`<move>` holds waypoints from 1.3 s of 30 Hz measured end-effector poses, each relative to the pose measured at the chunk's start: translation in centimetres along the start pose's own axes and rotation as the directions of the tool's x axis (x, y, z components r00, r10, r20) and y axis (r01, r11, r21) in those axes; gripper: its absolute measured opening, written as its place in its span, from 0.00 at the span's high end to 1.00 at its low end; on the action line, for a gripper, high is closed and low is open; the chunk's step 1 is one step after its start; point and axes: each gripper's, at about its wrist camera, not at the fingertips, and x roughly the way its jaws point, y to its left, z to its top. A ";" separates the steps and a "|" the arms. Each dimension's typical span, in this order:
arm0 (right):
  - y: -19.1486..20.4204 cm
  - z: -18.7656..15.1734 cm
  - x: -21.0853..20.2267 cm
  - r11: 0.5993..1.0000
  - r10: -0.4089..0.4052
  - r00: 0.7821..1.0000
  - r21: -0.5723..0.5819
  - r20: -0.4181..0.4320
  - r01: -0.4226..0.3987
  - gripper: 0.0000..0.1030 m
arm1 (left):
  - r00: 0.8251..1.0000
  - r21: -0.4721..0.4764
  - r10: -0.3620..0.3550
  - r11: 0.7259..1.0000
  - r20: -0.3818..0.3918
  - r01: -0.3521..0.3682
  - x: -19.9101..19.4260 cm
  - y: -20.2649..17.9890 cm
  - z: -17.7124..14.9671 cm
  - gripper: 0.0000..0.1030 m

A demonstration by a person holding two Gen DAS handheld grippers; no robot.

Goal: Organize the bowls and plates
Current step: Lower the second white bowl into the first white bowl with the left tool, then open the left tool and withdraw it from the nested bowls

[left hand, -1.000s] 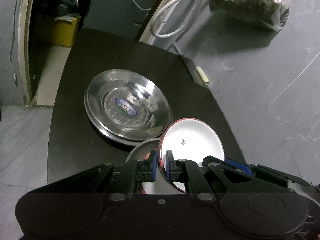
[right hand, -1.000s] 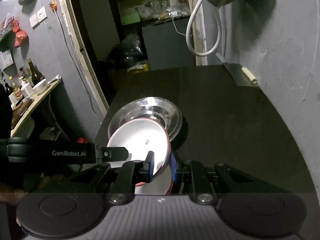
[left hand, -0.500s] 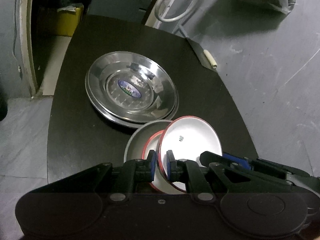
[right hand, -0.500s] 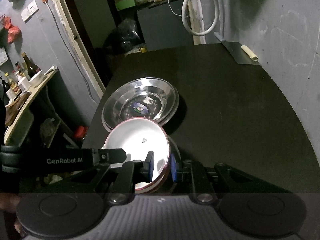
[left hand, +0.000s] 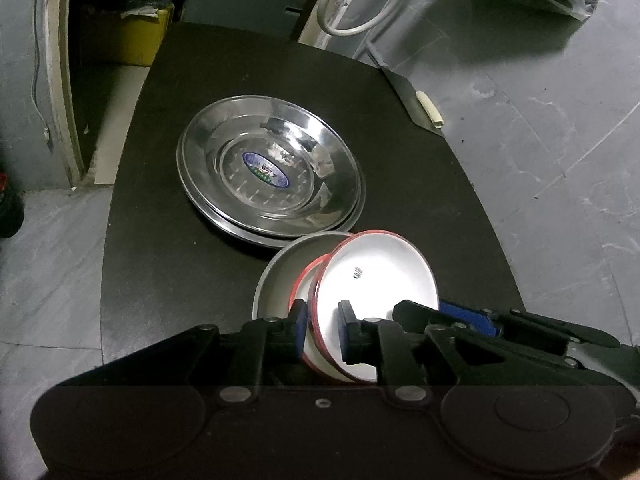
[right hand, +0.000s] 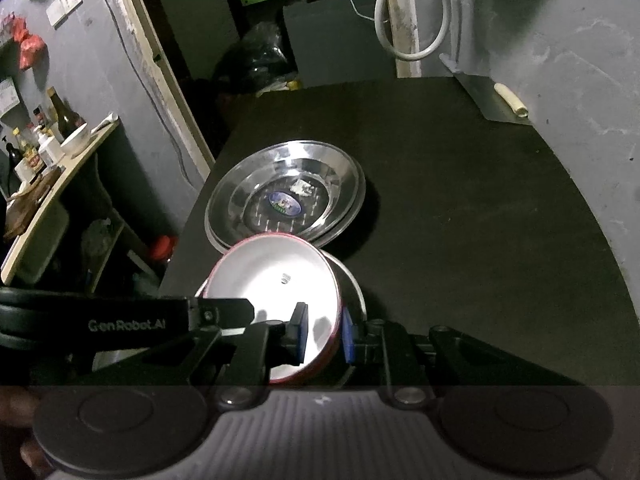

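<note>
A white bowl with a red rim sits tilted in a nested stack: another red-rimmed bowl and a grey bowl lie under it. My left gripper grips its near-left rim. My right gripper grips its right rim. Both hold the bowl together. Behind them, stacked steel plates with a blue sticker rest on the black table.
A cleaver with a pale handle lies at the table's far right edge by the grey wall. A white hose hangs behind. A side shelf with bottles and a bowl stands left of the table.
Both grippers have pulled back and lowered the red-rimmed bowl toward the nested bowls. The steel plates now show fully beyond it. The jaws look slightly wider on the rim.
</note>
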 end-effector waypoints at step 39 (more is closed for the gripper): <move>0.1 -0.4 -0.1 1.000 0.006 1.000 -0.010 -0.013 -0.006 0.76 | 1.000 -0.003 0.014 1.000 0.015 -0.014 -0.6 0.2 -0.1 0.72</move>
